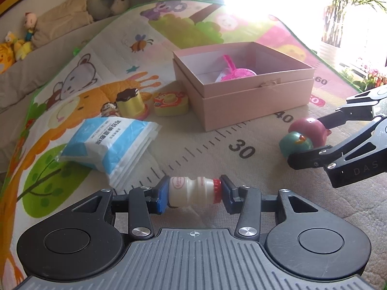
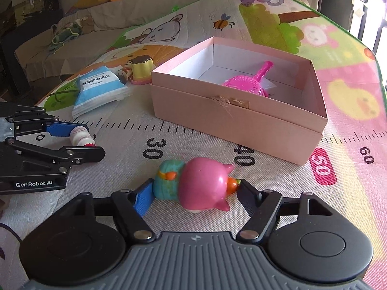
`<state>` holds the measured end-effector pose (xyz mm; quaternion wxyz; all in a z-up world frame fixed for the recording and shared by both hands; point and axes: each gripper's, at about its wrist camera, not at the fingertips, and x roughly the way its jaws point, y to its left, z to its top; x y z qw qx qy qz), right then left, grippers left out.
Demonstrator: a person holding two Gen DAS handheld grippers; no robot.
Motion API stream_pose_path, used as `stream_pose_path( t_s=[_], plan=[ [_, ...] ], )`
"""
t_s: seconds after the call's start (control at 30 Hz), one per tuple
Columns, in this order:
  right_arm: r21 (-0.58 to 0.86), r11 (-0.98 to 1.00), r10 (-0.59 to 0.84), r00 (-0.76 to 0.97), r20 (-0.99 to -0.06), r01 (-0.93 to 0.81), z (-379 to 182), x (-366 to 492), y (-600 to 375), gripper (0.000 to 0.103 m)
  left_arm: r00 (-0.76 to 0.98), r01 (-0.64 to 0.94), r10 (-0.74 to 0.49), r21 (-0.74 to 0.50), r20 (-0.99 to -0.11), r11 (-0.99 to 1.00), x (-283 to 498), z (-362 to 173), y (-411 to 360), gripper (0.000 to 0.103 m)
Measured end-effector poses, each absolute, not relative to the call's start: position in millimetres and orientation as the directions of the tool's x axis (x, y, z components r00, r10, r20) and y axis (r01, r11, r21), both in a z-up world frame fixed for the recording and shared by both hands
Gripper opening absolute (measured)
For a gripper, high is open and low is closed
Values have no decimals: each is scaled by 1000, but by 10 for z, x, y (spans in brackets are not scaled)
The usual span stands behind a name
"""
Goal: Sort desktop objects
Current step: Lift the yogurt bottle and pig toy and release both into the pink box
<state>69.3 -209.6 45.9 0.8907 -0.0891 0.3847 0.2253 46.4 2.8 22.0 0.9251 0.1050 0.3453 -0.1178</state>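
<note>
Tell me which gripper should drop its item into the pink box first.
Right, probably. The right gripper is shut on the pig figurine, lying nearer the pink box, beside its front wall. The left gripper, shut on the small bottle, sits further back.

Left gripper (image 1: 194,191) has the little yogurt bottle (image 1: 192,191) pinched end to end, lying sideways over the play mat (image 1: 217,149). Pink box (image 1: 244,82) sits beyond it, pink scoop toy (image 1: 235,71) inside. Tissue pack (image 1: 108,142) is left of the box; the right gripper (image 1: 314,137) brackets a pink-and-teal figurine (image 1: 302,136) to the box's right.
</note>
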Motion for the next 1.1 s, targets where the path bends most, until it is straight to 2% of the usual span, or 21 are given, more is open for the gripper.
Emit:
stream_pose_path(
  t_s=[0.1, 0.23, 0.37, 0.47, 0.67, 0.77, 0.87, 0.97, 1.1],
  plan=[
    [2, 867, 351, 608, -712, -498, 629, 481, -2194, 71, 756, 301, -153, 130, -636, 945, 322, 372, -22, 48],
    [52, 842, 428, 608, -669, -536, 1071, 240, -2420, 71, 817, 323, -180, 177, -547, 930, 96, 745, -156, 48],
    [118, 830, 515, 669, -536, -545, 1827, 192, -2683, 71, 884, 336, -212, 250, -417, 908, 121, 1195, -358, 48],
    [107, 846, 508, 728, -460, -523, 2216, 358, -2772, 71, 900, 341, -234, 261, -367, 903, 375, 1399, -511, 48],
    [155, 878, 466, 740, -484, -452, 2370, 1181, -2743, 71, 895, 347, -249, 227, -370, 910, 1226, 1416, -742, 48],
    [148, 906, 413, 748, -519, -397, 2238, 1729, -2639, 71, 869, 338, -254, 136, -424, 931, 1756, 1346, -714, 49],
    [196, 910, 406, 683, -607, -366, 1958, 2205, -2552, 74, 851, 301, -239, 60, -467, 952, 2029, 1197, -523, 64],
    [219, 915, 396, 653, -646, -339, 1712, 2364, -2544, 74, 864, 260, -207, 54, -459, 964, 1832, 1043, -232, 82],
    [208, 923, 378, 671, -638, -323, 1606, 2410, -2551, 83, 874, 204, -136, 99, -467, 974, 1387, 767, 112, 90]
  ],
)
